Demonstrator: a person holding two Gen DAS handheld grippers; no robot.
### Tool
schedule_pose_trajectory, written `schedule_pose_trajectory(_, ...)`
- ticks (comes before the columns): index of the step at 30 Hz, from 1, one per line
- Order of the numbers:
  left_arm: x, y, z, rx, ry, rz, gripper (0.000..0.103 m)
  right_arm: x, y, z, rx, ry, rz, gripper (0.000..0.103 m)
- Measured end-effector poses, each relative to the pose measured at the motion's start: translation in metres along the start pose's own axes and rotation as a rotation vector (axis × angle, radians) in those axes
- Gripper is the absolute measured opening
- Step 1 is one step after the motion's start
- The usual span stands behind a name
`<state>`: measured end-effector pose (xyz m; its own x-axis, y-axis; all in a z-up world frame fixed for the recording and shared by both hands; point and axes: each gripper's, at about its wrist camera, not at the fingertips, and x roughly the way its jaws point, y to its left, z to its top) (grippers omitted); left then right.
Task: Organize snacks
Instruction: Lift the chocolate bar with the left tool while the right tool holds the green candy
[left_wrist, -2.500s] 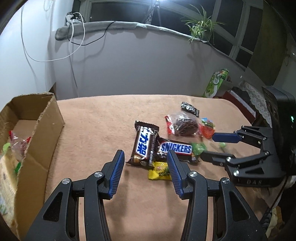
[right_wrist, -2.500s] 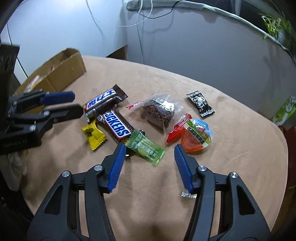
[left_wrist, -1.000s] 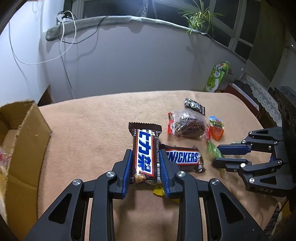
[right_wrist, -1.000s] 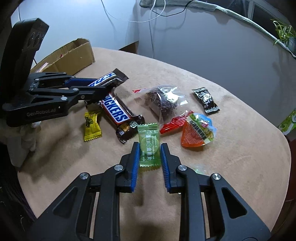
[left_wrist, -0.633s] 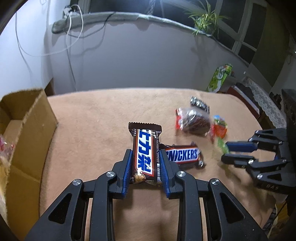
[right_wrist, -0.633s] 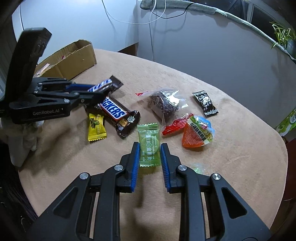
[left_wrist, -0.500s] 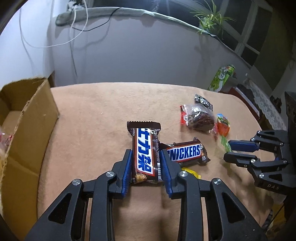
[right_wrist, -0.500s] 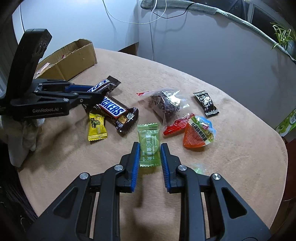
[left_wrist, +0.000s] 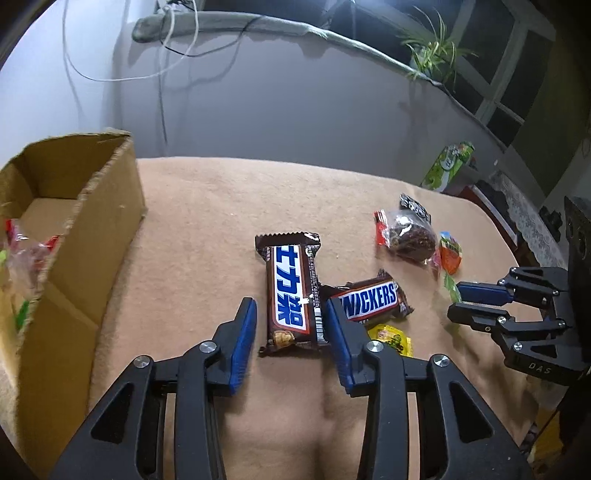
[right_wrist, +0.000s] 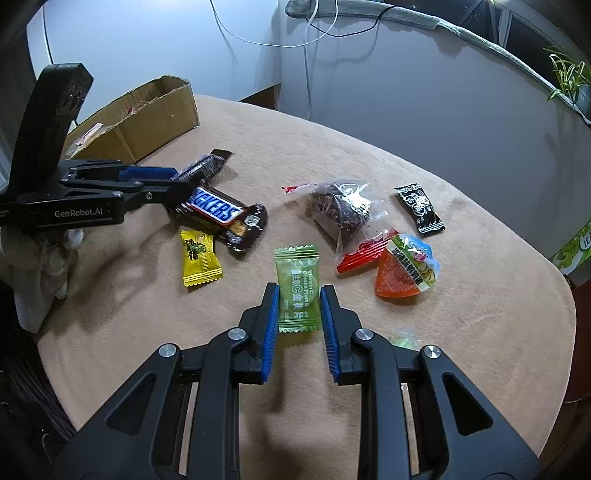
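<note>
The Chinese-script bar (left_wrist: 291, 291), a brown wrapper with white characters on a blue band, lies on the tan cloth (left_wrist: 207, 221) between the blue pads of the left gripper (left_wrist: 290, 325). Its jaws have just been opening; a gap shows on the left side, and the right pad sits against or just beside the wrapper edge. At the bar's 3 o'clock, touching it, is the Snickers bar (left_wrist: 369, 301), its printed name partly hidden. A yellow candy (right_wrist: 199, 258) with green print lies at 5 o'clock from it in the left view.

The right gripper (right_wrist: 297, 310) is clamped on the green candy (right_wrist: 297, 284), labelled "Vitamin C" and "Golden Plum" above Chinese characters.

At 1 to 2 o'clock from the green candy are a clear bag (right_wrist: 340, 208) of dark pieces with a red seal, a triangular orange jelly cup (right_wrist: 406, 273) with a printed lid, and a black sachet (right_wrist: 419, 210) with white print. The left gripper's body reads "GenRobot.AI"; a white-gloved hand (right_wrist: 40, 266) holds it.

The open box (left_wrist: 74, 236), at the bar's 9 o'clock, holds wrappers; bare cloth lies between them. The cloth is open at 12 o'clock as far as its rounded far edge. Beyond that edge are a grey wall (left_wrist: 295, 110), hanging cables, a plant (left_wrist: 432, 55) and a green carton (left_wrist: 447, 166).
</note>
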<state>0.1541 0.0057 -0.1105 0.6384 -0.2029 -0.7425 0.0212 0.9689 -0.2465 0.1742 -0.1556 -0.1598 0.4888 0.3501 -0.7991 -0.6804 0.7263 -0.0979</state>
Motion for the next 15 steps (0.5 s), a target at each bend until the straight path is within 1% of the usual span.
schedule_pose_trajectory(6,-0.003,0.0,0.001,-0.002,-0.017,-0.004,0.037,0.001,0.0,0.0,-0.005,0.004,0.005,0.023)
schedule_pose_trajectory(10,-0.009,0.004,0.006,-0.034,-0.043,-0.014,0.037,0.001,0.0,0.001,-0.008,0.005,0.002,0.023)
schedule_pose_trajectory(13,-0.006,0.004,0.01,-0.042,-0.031,-0.022,0.037,0.001,0.001,0.002,-0.01,0.003,0.002,0.023)
schedule_pose_trajectory(15,-0.001,0.001,0.011,-0.033,-0.028,-0.01,0.037,0.001,0.002,0.002,-0.014,0.003,0.003,0.023)
